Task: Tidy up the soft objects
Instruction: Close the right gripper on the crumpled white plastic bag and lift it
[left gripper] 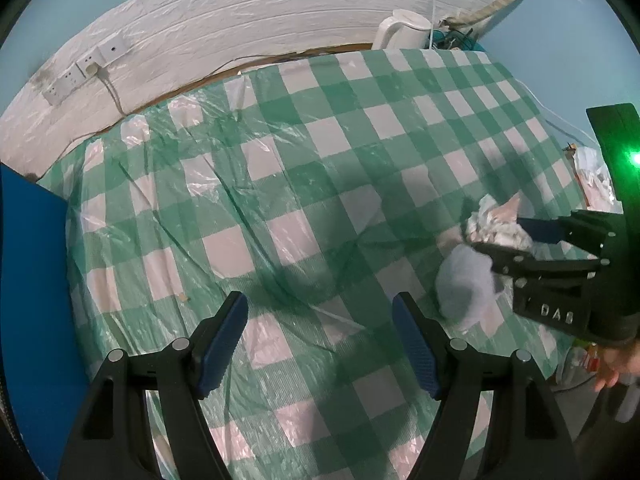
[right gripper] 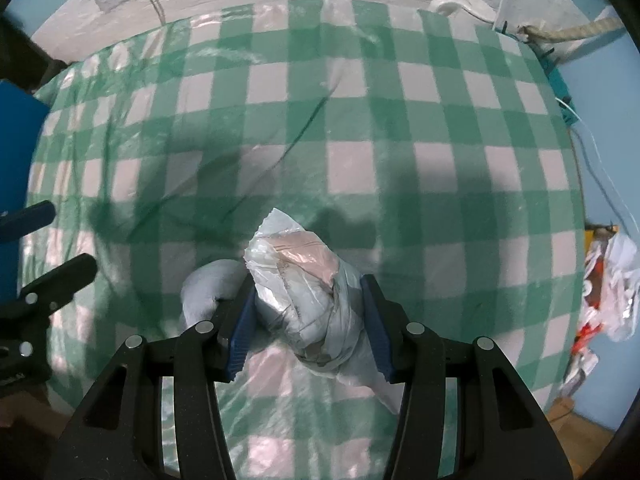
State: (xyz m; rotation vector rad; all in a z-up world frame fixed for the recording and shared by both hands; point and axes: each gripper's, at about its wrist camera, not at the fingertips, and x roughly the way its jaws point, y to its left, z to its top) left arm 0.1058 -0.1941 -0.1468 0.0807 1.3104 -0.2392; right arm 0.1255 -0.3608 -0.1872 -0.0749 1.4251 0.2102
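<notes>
Blue pads of the right hand-held gripper (right gripper: 310,328) clamp a plastic-wrapped soft bundle (right gripper: 304,280) above the checked tabletop (right gripper: 360,120). Left hand-held gripper (left gripper: 320,344) stands apart, empty. Squeeze should stay gentle, centred, avoiding slippery wrap.

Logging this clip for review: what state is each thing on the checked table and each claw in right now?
left claw: open, nothing between its pads, over bare cloth.
right claw: shut on the plastic-wrapped bundle, pointing down.
plastic-wrapped bundle: crumpled, squeezed between both pads.
pale blue soft piece: beside the bundle, against the left pad; held or not, cannot tell.
tablecloth: creased under clear film.
kettle: upright at the table's far edge.
</notes>
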